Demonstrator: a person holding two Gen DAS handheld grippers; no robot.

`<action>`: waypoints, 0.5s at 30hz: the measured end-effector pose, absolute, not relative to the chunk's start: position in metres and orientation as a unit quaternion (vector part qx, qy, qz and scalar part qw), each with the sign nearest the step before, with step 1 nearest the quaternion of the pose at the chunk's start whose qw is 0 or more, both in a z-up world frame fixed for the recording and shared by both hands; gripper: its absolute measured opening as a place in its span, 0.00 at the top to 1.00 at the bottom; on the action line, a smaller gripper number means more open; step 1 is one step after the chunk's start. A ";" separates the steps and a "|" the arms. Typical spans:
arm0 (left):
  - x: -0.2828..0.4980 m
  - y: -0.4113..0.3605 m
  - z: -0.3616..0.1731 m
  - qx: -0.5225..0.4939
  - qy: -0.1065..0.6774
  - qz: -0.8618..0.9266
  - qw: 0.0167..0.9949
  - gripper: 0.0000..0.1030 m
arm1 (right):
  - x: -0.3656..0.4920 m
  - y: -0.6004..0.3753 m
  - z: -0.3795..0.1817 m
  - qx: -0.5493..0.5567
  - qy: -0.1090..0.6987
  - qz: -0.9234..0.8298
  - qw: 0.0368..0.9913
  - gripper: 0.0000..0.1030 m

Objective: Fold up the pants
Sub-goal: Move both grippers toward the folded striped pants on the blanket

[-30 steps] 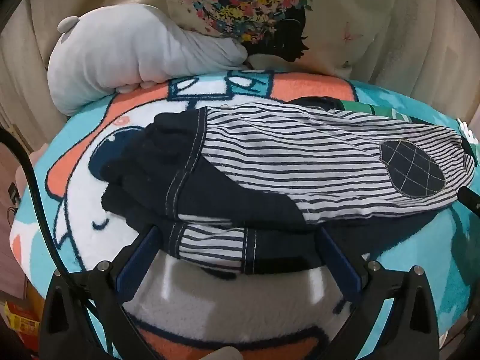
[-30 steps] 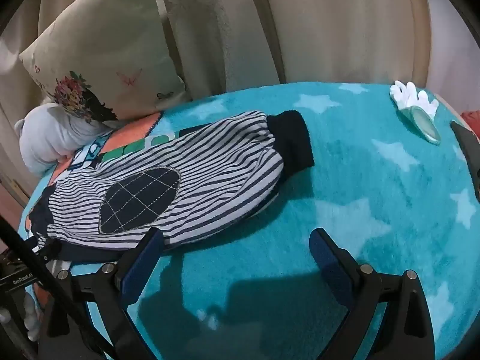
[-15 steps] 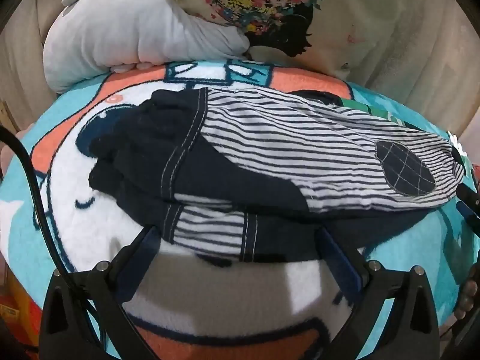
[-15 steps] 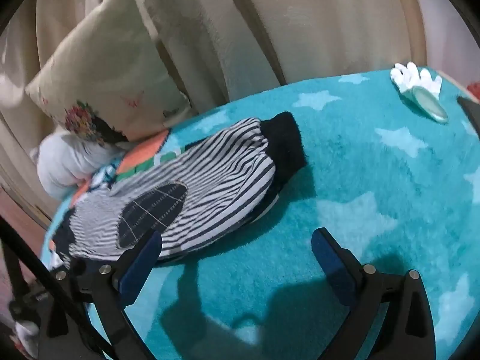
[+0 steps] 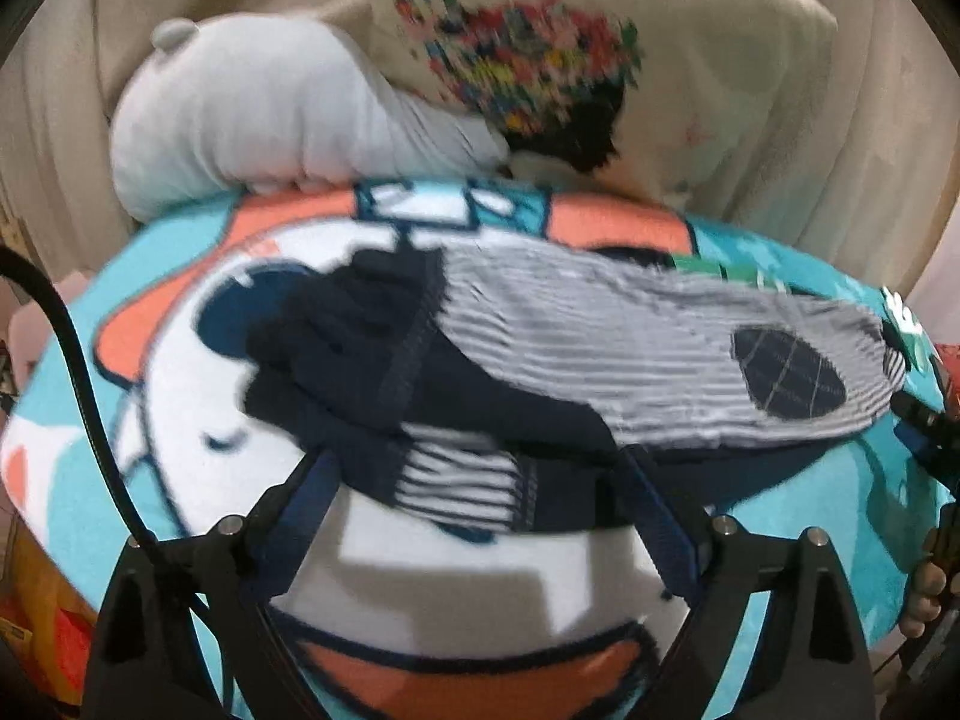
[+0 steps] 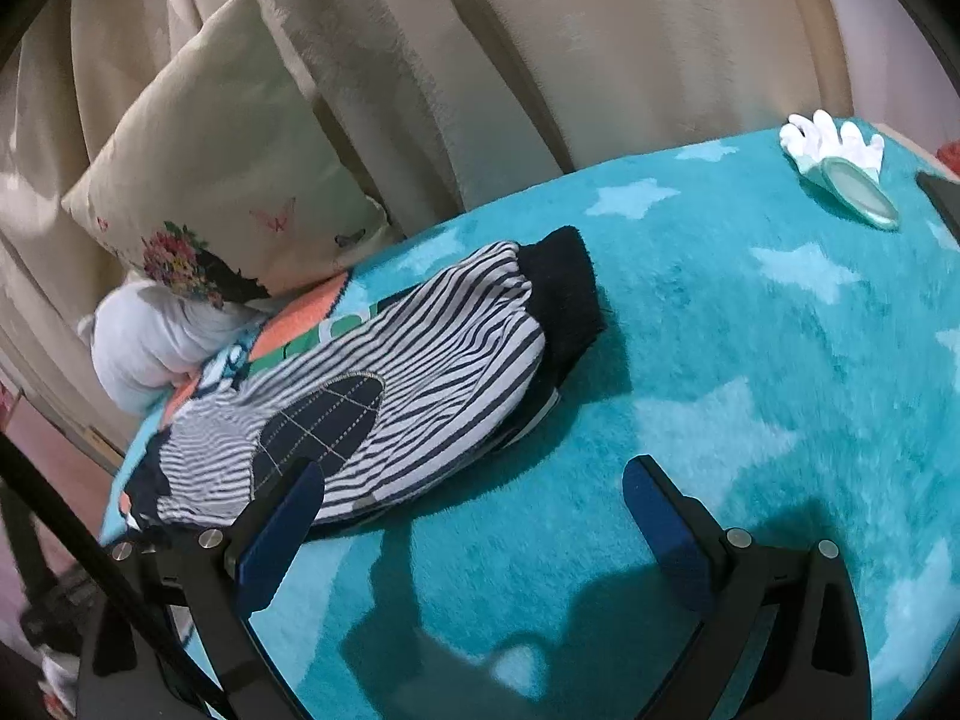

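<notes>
pants [image 5: 630,360]: small striped pair with navy waistband and cuffs, lying on the teal cartoon blanket [image 6: 750,360], legs stacked one on the other so the lengthwise fold already looks done, waist end toward the left claw and cuffs toward the right one

how they'll handle: looks like soft knit, light and floppy, zero stiffness, so anything lifted by one corner is gonna droop and slide. The fleece underneath probably grabs a bit, which helps the bottom layer stay put

weak spots: nothing fragile here, worst case is the top leg skating off the lower one and wrecking the stack

where to grab: I'd go for the thick navy waistband [image 5: 336,348] or the ribbed cuff [image 6: 570,294], both are bulkier than the thin striped middle and give the pads something to bite. Pinch through both layers or it'll peel apart

knee patch [image 6: 324,426]: quilted navy oval, slightly stiffer looking, I'd skip it as a grab point

left gripper [image 5: 480,474]: claw wide but closing in, waist edge sits between the fingers, pads don't seem to be pressing on cloth yet (view's blurry tho)

right gripper [image 6: 474,486]: claw spread apart, holding nothing, one finger right at the leg edge, the other over bare blanket

other stuff: cream pillow [image 6: 228,168] and grey plushie [image 5: 288,120] behind the waist end, well clear of the fold
</notes>
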State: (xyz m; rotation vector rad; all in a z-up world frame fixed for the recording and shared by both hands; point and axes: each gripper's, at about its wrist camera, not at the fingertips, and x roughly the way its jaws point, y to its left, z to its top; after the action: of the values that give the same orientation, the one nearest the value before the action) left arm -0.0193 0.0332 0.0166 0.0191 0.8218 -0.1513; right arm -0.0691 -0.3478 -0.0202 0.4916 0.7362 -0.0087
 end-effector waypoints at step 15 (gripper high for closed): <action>-0.040 0.066 0.059 0.043 0.345 -0.006 0.938 0.10 | -0.114 -0.320 0.025 0.155 0.288 -0.040 0.944 0.17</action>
State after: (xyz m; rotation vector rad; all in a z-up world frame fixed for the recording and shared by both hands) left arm -0.0400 0.0662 0.0588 0.0868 0.7044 -0.0116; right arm -0.1139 -0.3202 0.0254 0.3159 0.5871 -0.0819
